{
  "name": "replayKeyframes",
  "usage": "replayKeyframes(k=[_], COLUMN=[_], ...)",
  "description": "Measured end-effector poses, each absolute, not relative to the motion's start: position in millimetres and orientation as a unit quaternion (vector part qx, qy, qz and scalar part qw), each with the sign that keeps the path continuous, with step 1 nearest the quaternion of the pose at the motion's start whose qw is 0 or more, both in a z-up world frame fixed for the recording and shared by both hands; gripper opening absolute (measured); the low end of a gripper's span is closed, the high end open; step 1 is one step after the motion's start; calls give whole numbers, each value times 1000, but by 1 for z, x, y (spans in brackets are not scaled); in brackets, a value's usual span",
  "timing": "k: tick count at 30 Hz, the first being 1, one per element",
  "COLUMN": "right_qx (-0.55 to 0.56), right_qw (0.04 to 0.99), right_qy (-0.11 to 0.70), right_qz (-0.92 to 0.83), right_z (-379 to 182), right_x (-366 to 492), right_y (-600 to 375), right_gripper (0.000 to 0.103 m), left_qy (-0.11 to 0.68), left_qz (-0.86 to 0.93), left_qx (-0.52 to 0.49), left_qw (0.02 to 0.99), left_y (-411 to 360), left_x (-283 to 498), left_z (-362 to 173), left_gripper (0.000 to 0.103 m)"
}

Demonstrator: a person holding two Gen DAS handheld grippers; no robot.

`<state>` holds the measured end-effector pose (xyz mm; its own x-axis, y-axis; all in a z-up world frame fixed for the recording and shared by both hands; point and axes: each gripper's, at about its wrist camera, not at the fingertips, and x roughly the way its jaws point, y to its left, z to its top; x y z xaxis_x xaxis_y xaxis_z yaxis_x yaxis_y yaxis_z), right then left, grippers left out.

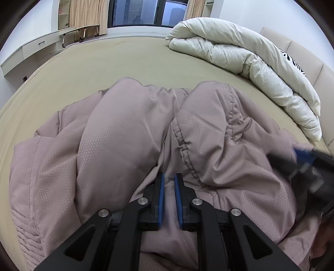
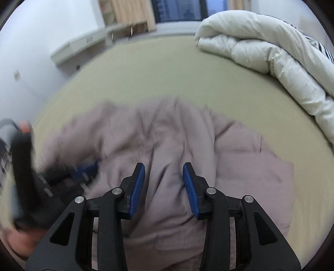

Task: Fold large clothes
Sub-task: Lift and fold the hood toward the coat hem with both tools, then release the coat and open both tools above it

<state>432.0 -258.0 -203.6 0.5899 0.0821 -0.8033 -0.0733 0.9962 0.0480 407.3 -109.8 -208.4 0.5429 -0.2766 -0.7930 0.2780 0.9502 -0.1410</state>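
The puffy mauve jacket (image 1: pixel 129 133) lies bunched in soft mounds on the bed (image 1: pixel 87 62), directly under and ahead of both tools. The left tool (image 1: pixel 169 179) hovers low over a valley between two padded folds, its blue pads only a narrow gap apart with no cloth visibly caught between them, so it looks nearly closed but not pinching anything. The right tool (image 2: pixel 163 166) is spread wide above the middle of the jacket, holding nothing; its view is smeared by motion, so the exact fold beneath it is hard to read. To do this step well, each tool should probably take a clear edge, such as the stitched seam (image 1: pixel 185 150) just ahead and to the right of the left tool, rather than bite into loose bulk, since slippery padded fabric tends to slide out of a shallow pinch. Spreading the jacket flat before folding would likely give a neater result. Beyond the jacket the bed is covered in an olive sheet, with a rolled white duvet (image 1: pixel 240 56) far ahead to the right. Further ahead to the left stand a pale desk (image 1: pixel 37 45) and beige curtains (image 1: pixel 87 14) framing a dark window (image 1: pixel 137 12).
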Motion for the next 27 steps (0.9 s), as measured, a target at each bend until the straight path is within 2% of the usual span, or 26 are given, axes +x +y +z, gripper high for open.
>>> replayKeyframes(k=[2, 5, 6, 7, 8, 9, 10, 11, 12, 14, 17, 22, 27], right_qx=[-51, -67, -53, -26, 2, 17, 27, 34, 39, 48, 62, 144, 212], right_qw=[898, 903, 901, 904, 914, 923, 932, 942, 947, 952, 944, 906, 875], right_qy=[435, 425, 430, 425, 404, 383, 358, 332, 315, 299, 322, 397, 435], right_qz=[37, 27, 28, 29, 34, 39, 41, 41, 37, 38, 46, 18, -25], right_z=[-227, -232, -225, -211, -194, -171, -155, -138, -129, -113, -108, -134, -163], right_x=[430, 424, 425, 418, 406, 394, 374, 348, 327, 277, 204, 65, -36], right_y=[-250, -247, -252, -257, -262, -263, -267, -270, -271, -277, -288, -330, -378], right_gripper=[42, 43, 43, 43, 44, 48, 67, 89, 93, 94, 94, 94, 94], left_qy=[454, 465, 465, 459, 448, 433, 412, 394, 385, 383, 401, 475, 511], left_qz=[-151, -148, -146, -140, -134, -129, -118, -105, -99, -103, -91, -61, -67], left_qx=[11, 7, 5, 7, 12, 19, 32, 47, 52, 43, 46, -18, -60], left_qw=[878, 873, 873, 877, 884, 892, 903, 912, 916, 917, 910, 878, 855], left_y=[-114, -114, -111, -107, -102, -97, -91, -84, -73, -46, -5, 76, 115], left_x=[407, 403, 399, 390, 379, 365, 348, 329, 309, 268, 212, 115, 43], left_z=[-207, -192, -184, -172, -159, -148, -135, -123, -114, -104, -105, -126, -144], left_gripper=[14, 14, 20, 33, 43, 61, 78, 85, 90, 90, 90, 90, 90])
